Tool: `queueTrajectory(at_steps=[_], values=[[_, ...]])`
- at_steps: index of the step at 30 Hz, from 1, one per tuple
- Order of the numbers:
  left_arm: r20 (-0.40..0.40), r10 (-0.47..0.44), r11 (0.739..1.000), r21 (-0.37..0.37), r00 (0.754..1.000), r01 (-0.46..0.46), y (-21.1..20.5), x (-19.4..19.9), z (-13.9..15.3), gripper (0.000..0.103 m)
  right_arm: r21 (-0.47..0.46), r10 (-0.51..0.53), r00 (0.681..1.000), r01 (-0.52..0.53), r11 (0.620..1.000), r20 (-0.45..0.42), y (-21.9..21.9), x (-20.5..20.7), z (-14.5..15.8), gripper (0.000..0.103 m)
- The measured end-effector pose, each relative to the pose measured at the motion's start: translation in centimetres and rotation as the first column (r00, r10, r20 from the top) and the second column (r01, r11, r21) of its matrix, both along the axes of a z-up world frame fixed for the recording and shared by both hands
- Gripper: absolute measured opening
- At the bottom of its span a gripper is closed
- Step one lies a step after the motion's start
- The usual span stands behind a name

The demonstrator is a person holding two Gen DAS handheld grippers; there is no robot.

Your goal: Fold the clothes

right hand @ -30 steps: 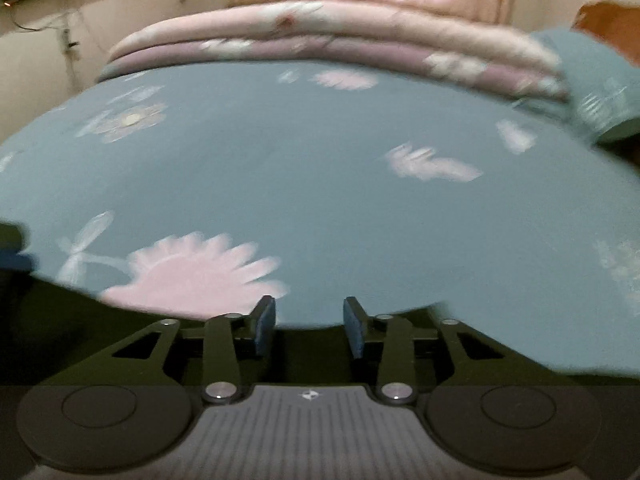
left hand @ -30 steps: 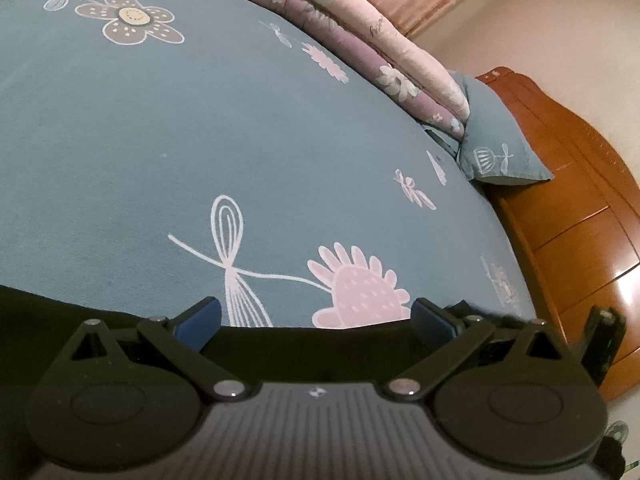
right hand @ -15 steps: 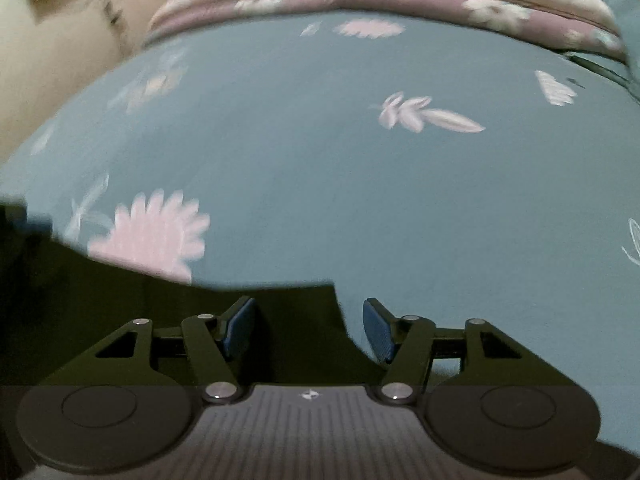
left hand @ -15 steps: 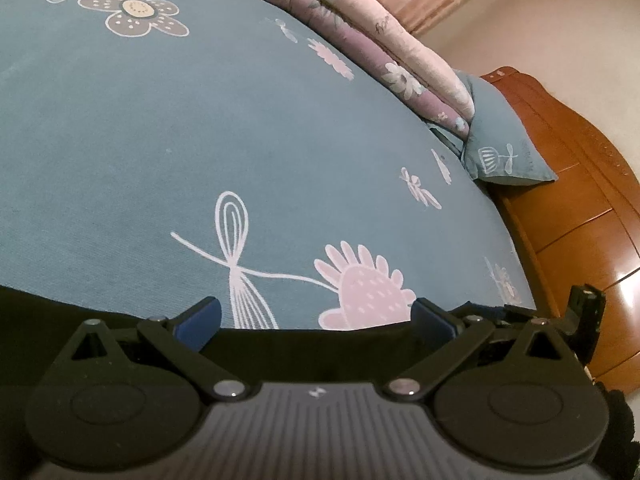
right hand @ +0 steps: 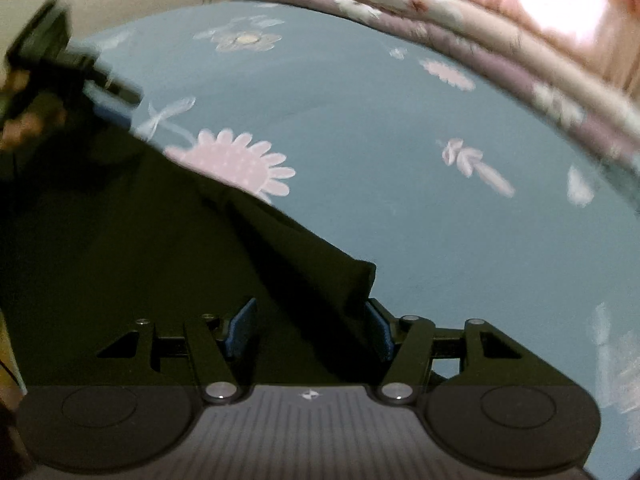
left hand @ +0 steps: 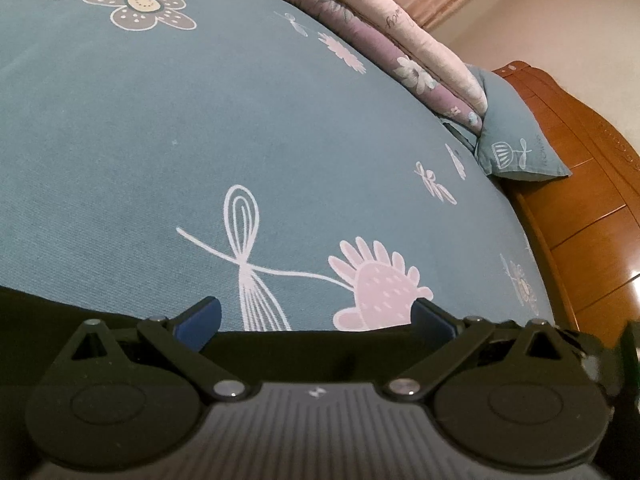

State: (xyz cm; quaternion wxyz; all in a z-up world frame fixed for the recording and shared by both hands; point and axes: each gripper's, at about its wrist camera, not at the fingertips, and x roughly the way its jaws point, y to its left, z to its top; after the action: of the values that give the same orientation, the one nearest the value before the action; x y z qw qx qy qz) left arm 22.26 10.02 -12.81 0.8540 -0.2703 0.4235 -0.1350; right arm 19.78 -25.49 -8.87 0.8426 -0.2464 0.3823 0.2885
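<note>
Dark garment point(right hand: 168, 264) lies flat on the bed point(left hand: 248, 152), along the edge nearest both tools; its far hem crosses the pink flower point(right hand: 240, 164) printed on the blue sheet.

Left tool point(left hand: 316, 316): jaws wide apart, nothing pinched. It sits over the garment's hem, the blue pads point(left hand: 200, 322) just above the dark cloth, pink flower straight ahead.

Right tool point(right hand: 310, 330): jaws have just been opening and now stand apart. A folded corner of the garment lies between the pads point(right hand: 242, 330), but the pads do not press on it.

In the right wrist view the left tool shows blurred beyond the flower, at the garment's far corner.

Quilt point(left hand: 400, 52) is piled along the bed's far side, past the flower. Pillow point(left hand: 516, 140) lies at the quilt's end, against the wooden headboard point(left hand: 592, 216).
</note>
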Motion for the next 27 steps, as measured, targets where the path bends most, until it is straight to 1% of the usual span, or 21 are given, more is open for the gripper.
queueTrajectory(at_steps=[2,4,7,10,12,15,19,21,22,24,25,27], values=[[0.000,-0.002,1.000,0.006,1.000,0.002,-0.1,0.0,0.1,0.100,-0.069,0.017,0.999,-0.015,0.998,0.036,0.6,-1.4,-0.1,0.064],[0.003,-0.006,1.000,0.008,1.000,0.006,-0.2,0.0,0.1,0.100,-0.072,0.007,1.000,-0.005,0.997,0.031,0.4,-1.8,-0.2,0.064],[0.006,-0.007,1.000,0.004,1.000,0.007,-0.2,-0.2,0.2,0.100,-0.035,-0.025,1.000,0.025,0.999,0.015,-0.2,-1.5,0.0,0.065],[0.009,-0.005,1.000,-0.002,1.000,0.005,-0.2,-0.2,0.3,0.100,0.023,-0.054,0.998,0.054,0.998,-0.020,-0.6,-0.9,0.2,0.068],[0.018,-0.006,1.000,-0.006,1.000,0.006,-0.2,-0.3,0.6,0.100,0.042,-0.068,0.997,0.069,0.997,-0.033,-0.6,-0.7,0.1,0.069],[0.064,-0.038,0.999,-0.015,0.997,0.039,-0.7,-0.8,1.9,0.100,0.044,-0.074,0.997,0.075,0.996,-0.019,-0.5,-1.2,-0.3,0.069],[0.133,-0.119,0.990,-0.066,0.984,0.128,-2.6,-1.1,3.6,0.100,0.063,-0.089,0.995,0.086,0.994,0.039,-0.3,-2.4,-1.4,0.070],[0.162,-0.177,0.976,-0.096,0.971,0.194,-4.5,-0.8,4.2,0.100,0.081,-0.110,0.991,0.104,0.991,0.070,-0.3,-3.0,-2.1,0.071],[0.175,-0.218,0.966,-0.104,0.960,0.238,-5.6,-0.4,4.5,0.100,0.091,-0.113,0.990,0.106,0.990,0.079,-0.3,-3.2,-2.4,0.073],[0.181,-0.340,0.934,-0.050,0.923,0.354,-9.0,1.1,5.5,0.100,0.108,-0.117,0.989,0.107,0.988,0.094,-0.3,-3.7,-3.0,0.074],[0.180,-0.392,0.917,0.000,0.902,0.399,-10.8,1.9,6.1,0.100,0.116,-0.115,0.989,0.103,0.988,0.097,-0.3,-3.8,-3.1,0.075],[0.183,-0.472,0.881,0.120,0.862,0.457,-14.6,3.8,6.8,0.100,0.135,-0.106,0.989,0.092,0.987,0.101,-0.4,-4.1,-3.4,0.076]])
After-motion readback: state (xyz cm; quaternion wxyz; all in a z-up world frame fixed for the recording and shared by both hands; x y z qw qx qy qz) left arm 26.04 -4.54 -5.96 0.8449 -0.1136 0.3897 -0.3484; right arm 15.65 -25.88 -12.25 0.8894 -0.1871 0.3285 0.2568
